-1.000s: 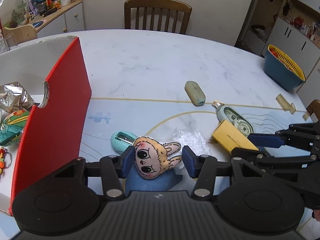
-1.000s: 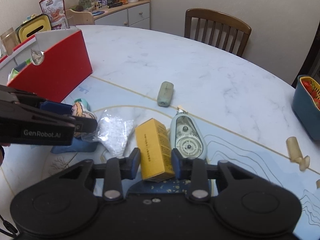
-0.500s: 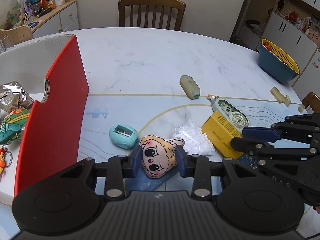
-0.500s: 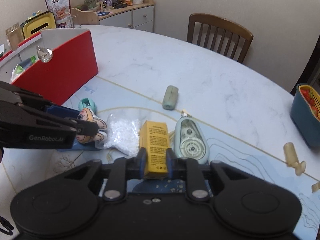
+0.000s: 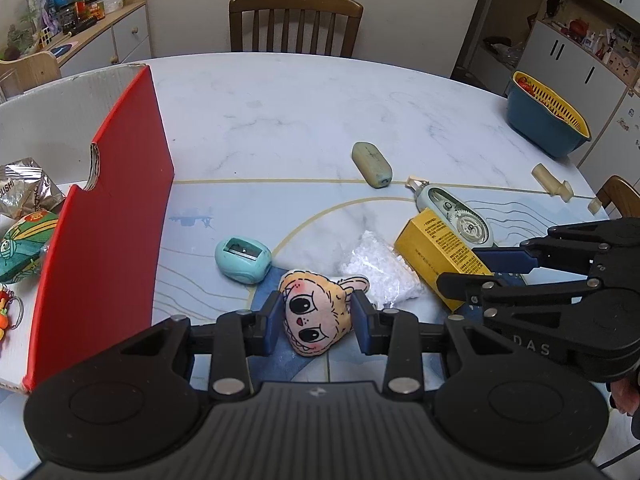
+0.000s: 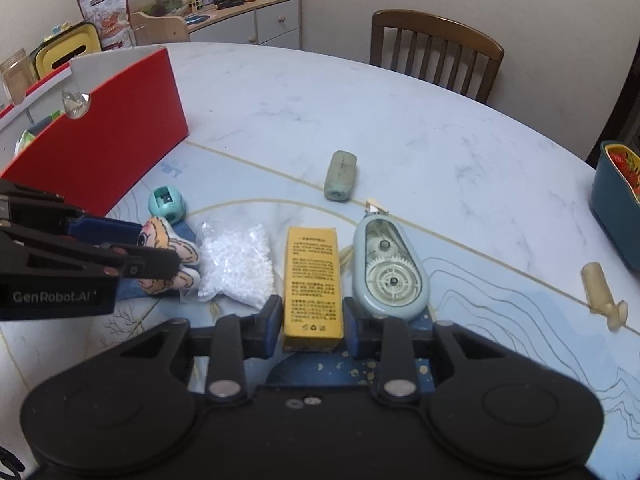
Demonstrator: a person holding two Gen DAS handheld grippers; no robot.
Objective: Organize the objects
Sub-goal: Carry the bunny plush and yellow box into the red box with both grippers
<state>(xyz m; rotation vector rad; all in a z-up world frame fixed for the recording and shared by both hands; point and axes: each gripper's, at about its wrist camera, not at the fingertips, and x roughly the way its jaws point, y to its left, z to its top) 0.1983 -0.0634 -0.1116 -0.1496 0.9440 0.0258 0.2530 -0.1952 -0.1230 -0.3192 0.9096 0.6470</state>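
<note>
My left gripper [image 5: 316, 322] is shut on a small plush face toy [image 5: 314, 314], held just above the table; it also shows in the right wrist view [image 6: 168, 256]. My right gripper [image 6: 312, 322] is shut on a yellow box [image 6: 313, 284], which also shows in the left wrist view [image 5: 440, 250]. A red and white cardboard box [image 5: 120, 208] stands at the left, with snack packets [image 5: 24, 236] inside.
On the table lie a teal pencil sharpener [image 5: 243, 255], a bag of white beads [image 5: 380, 272], a correction tape dispenser [image 6: 390, 268], a grey-green eraser [image 5: 371, 159], a beige peg [image 5: 552, 182] and a blue basket [image 5: 546, 118]. A chair [image 5: 296, 24] stands behind.
Both grippers closed: the left on the plush toy, the right on the yellow box. Both then lifted slightly, and the plush turned in the left jaws.
</note>
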